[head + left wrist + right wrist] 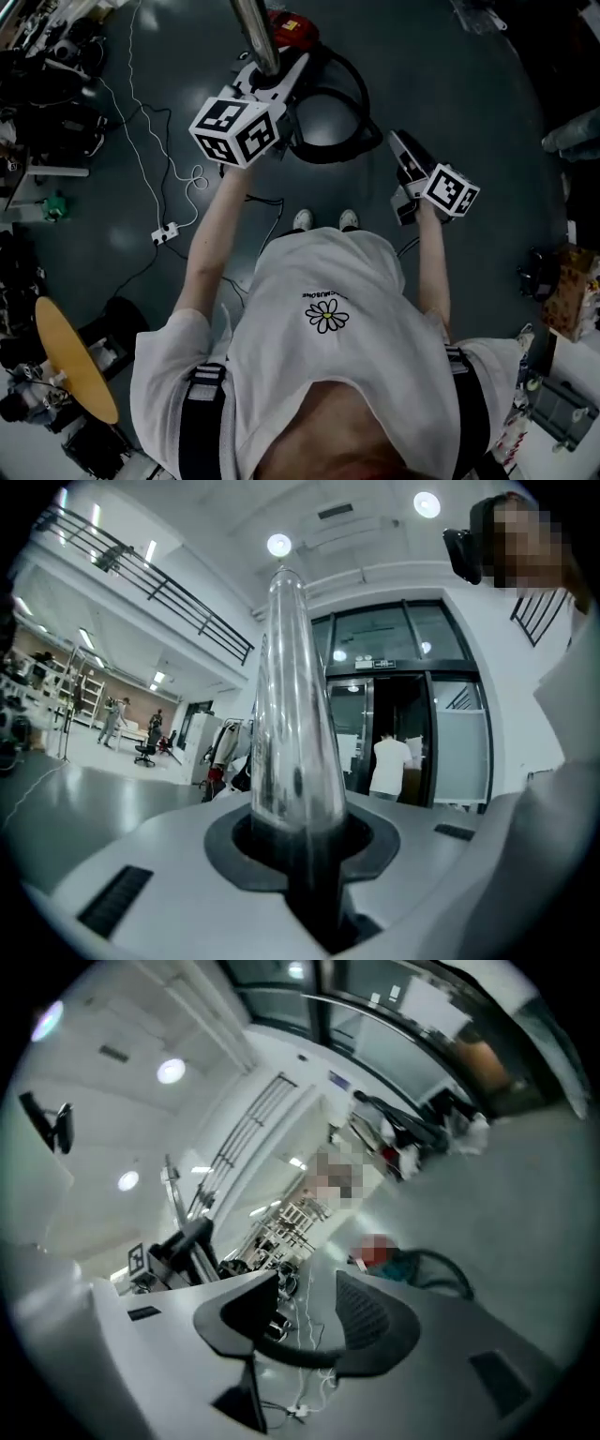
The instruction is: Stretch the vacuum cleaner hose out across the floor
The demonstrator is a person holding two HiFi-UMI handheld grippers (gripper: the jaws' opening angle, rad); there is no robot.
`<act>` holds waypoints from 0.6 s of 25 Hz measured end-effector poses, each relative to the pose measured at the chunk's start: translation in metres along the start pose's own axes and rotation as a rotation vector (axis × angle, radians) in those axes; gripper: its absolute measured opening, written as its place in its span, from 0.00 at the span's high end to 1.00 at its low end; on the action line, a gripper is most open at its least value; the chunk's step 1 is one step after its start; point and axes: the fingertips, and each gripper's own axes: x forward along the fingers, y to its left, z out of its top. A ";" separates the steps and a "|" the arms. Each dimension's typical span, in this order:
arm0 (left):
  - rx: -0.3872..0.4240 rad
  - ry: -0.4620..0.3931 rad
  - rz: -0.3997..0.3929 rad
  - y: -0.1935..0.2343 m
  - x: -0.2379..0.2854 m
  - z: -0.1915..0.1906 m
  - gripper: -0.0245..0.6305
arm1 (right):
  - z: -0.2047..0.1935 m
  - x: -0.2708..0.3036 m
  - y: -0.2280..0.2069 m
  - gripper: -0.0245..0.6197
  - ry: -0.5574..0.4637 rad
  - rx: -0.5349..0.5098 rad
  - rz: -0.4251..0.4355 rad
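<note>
Though the black hose is lying curled in a loop on the dark floor just ahead of the person's white shoes, its left side is disappearing behind the left gripper. The red vacuum body is peeking out only as a sliver beside the shiny metal tube, whose far end is running off the top of the head view. The left gripper's jaws are clamping that tube. The right gripper is hovering to the right of the loop, its jaws standing partly apart around nothing, and its own view is smearing the hose into blur.
</note>
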 end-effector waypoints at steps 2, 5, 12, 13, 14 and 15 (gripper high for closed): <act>0.007 -0.025 0.034 0.006 -0.001 0.009 0.82 | -0.047 -0.006 -0.035 0.69 0.030 0.225 -0.033; -0.007 -0.043 0.059 0.013 -0.002 0.015 0.82 | -0.097 0.000 -0.049 0.69 0.047 0.496 -0.002; -0.066 -0.110 0.074 0.015 -0.005 0.033 0.82 | -0.150 0.069 -0.010 0.68 0.037 1.098 0.297; -0.067 -0.118 0.073 0.014 -0.005 0.037 0.82 | -0.148 0.075 -0.007 0.68 0.032 1.112 0.309; -0.067 -0.127 0.072 0.013 -0.005 0.040 0.82 | -0.143 0.081 -0.004 0.68 0.018 1.129 0.330; -0.068 -0.136 0.072 0.012 -0.006 0.043 0.82 | -0.138 0.087 -0.001 0.68 -0.003 1.150 0.353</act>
